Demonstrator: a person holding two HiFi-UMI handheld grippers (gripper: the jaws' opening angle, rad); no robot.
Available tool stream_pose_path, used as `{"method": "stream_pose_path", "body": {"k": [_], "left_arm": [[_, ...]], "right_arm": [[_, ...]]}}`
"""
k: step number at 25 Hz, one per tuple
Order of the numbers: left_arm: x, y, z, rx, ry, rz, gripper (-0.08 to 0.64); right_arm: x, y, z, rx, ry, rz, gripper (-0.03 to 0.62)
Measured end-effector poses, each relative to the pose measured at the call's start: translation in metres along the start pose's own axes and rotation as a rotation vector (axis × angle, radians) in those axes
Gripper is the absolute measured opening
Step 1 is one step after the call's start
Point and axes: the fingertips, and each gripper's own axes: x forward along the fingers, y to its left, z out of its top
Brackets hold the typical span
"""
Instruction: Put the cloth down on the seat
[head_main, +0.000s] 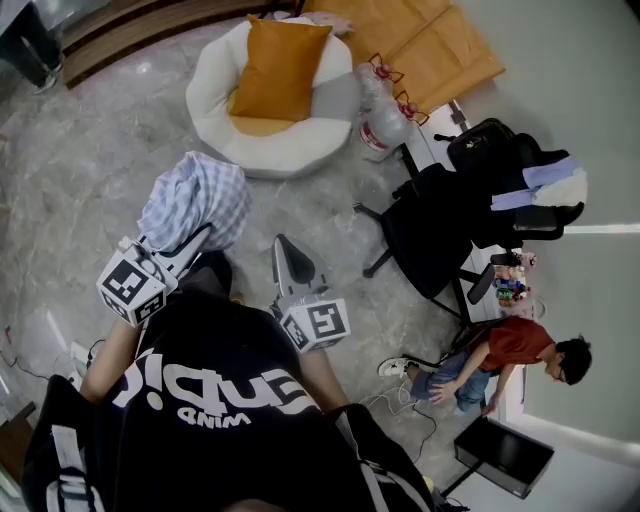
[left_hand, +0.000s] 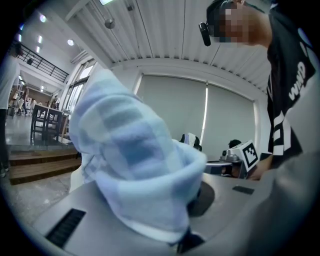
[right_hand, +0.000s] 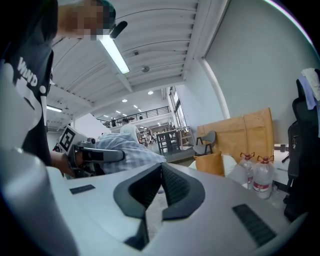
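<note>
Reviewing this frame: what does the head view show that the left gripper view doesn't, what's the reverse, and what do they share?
Only the head view: the orange cushion and the water bottles.
Only the left gripper view: the ribbed ceiling, the drawn window blinds, distant tables and chairs, and the wearer's head camera.
Both: the checked cloth clamped in the left gripper, the right gripper, and the wearer's black printed shirt.
</note>
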Motion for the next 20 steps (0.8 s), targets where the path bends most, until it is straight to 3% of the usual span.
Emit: {"method": "stream_pose_path", "body": {"k": [20], "left_arm": [[0.088, 0.155, 0.062, -0.021, 0.002, -0.046, 0.071]], "right_arm": [[0.169, -0.067, 0.055, -0.005, 0.017, -0.027, 0.020]]}}
